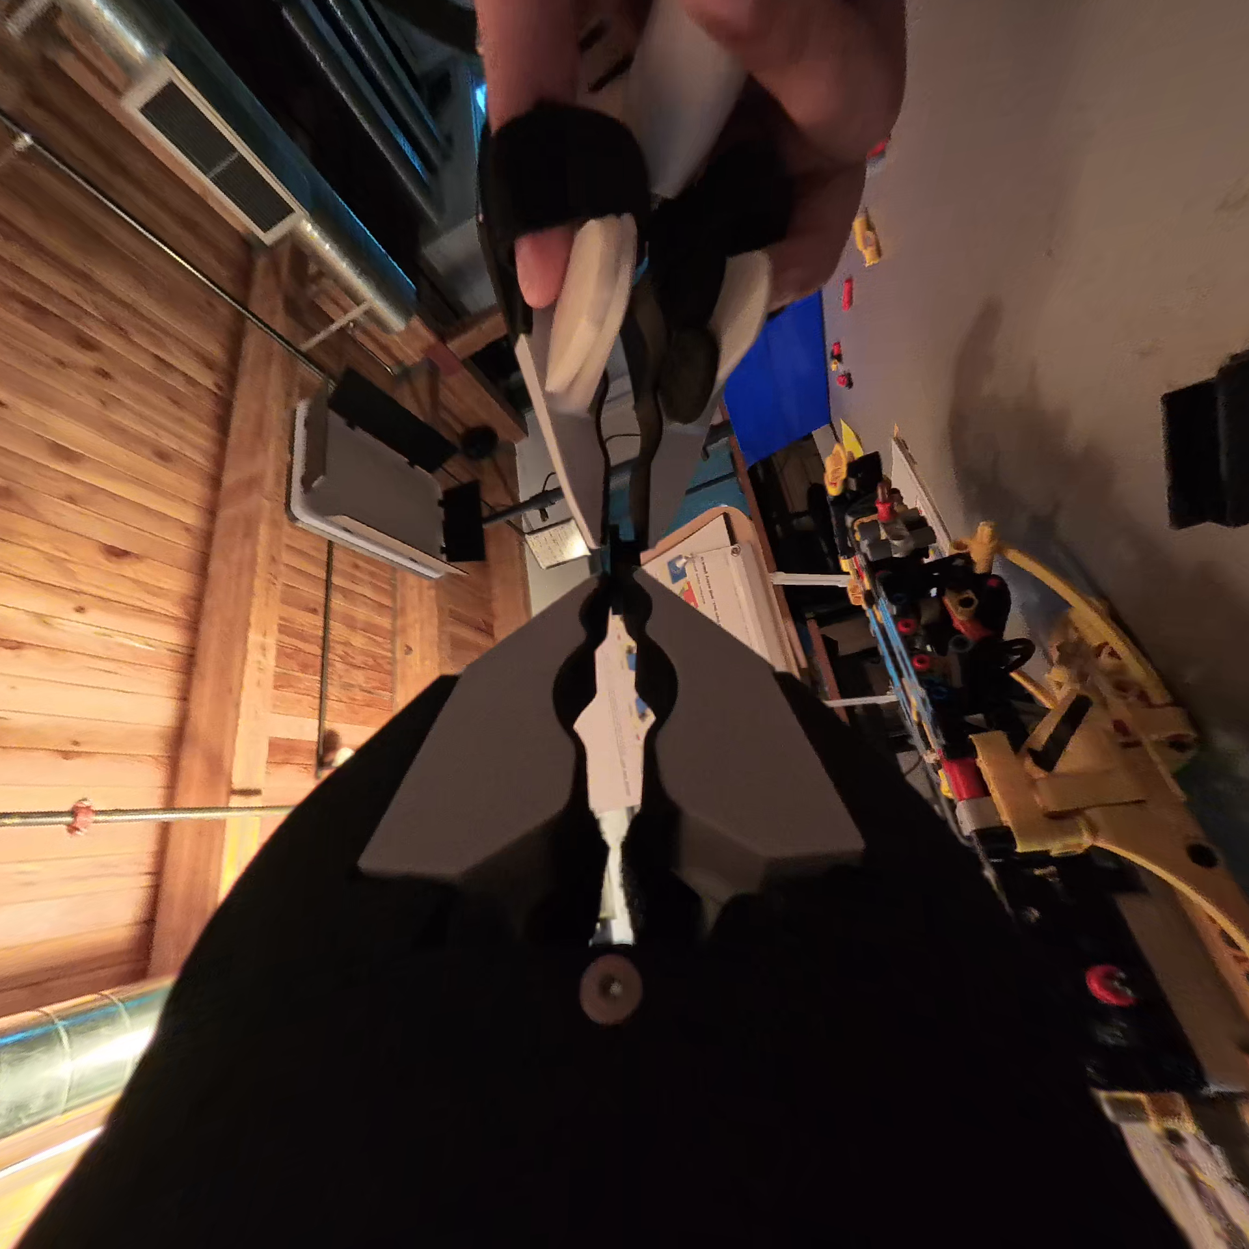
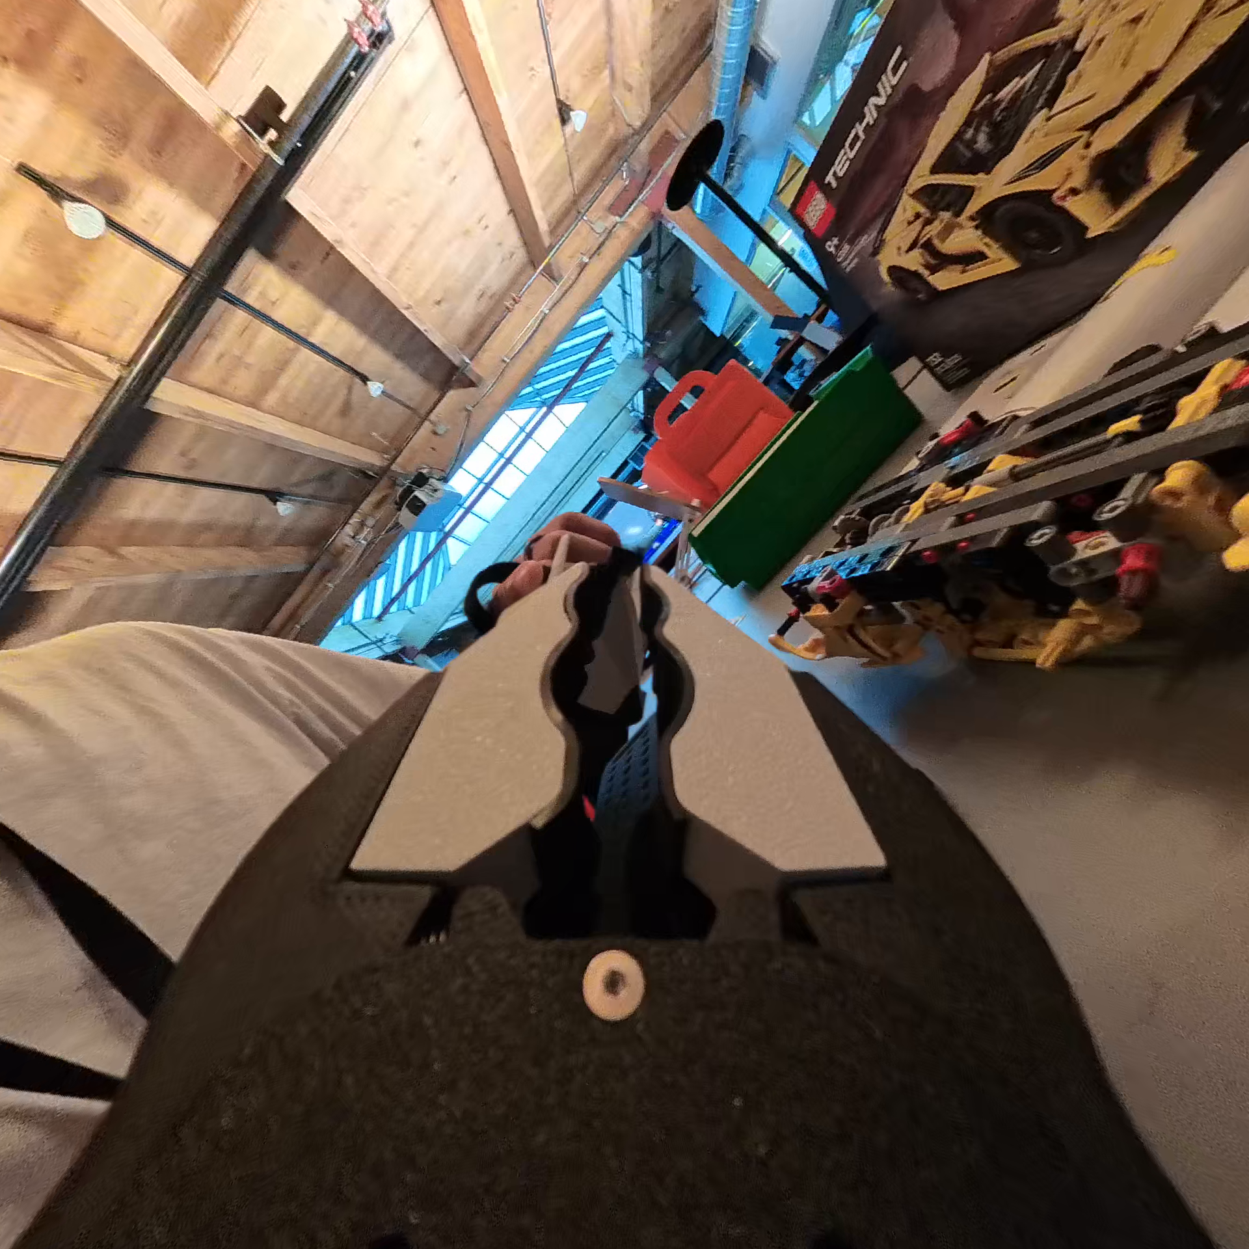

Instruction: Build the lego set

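Both tongs are lifted off the surface [image 2: 1014, 777], tips meeting in the air. The left tongs [image 1: 618, 574] and right tongs [image 2: 618, 574] look pressed together, perhaps passing a small piece; this cannot be told. The half-built yellow car [image 2: 1014, 541] lies at right, untouched.
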